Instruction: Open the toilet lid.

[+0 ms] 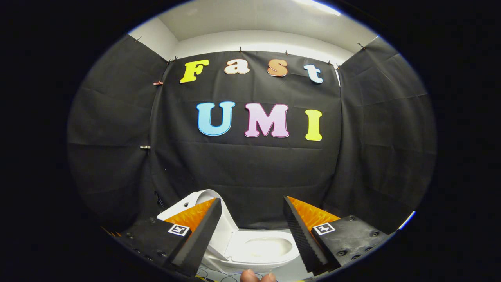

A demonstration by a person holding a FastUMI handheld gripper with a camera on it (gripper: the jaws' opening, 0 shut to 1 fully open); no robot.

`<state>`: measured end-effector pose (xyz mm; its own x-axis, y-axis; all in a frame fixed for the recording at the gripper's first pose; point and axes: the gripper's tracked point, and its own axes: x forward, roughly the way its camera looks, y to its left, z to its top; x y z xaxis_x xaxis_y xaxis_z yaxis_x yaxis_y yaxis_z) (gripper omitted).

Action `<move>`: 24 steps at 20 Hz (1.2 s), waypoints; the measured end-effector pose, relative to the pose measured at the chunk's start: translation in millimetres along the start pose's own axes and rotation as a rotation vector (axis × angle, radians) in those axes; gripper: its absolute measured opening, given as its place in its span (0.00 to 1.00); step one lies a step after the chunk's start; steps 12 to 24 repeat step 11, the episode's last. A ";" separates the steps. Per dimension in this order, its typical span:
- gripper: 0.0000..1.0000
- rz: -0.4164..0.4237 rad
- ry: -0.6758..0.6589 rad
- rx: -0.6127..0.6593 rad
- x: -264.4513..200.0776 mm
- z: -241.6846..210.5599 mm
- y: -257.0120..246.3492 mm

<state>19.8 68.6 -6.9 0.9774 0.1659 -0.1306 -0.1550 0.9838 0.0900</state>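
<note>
A white toilet [256, 250] stands low ahead of me, beyond and between my fingers. Its lid [223, 229] is raised, leaning back to the left, partly hidden behind my left finger. The seat ring and the bowl show open beneath it. My gripper [252, 207] is open, with a wide gap and nothing between the two black-padded, orange-backed fingers [199, 235]. The fingers hover above the toilet and touch nothing.
Black cloth walls close in the booth behind and on both sides of the toilet. Fingertips of a person's hand [256, 277] show just below the bowl. Some cables [207, 274] lie on the floor in front of the toilet.
</note>
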 end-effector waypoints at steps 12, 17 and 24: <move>0.98 -0.003 0.003 -0.002 0.5 -0.3 -0.1; 0.98 -0.003 0.003 -0.002 0.5 -0.3 -0.1; 0.98 -0.003 0.003 -0.002 0.5 -0.3 -0.1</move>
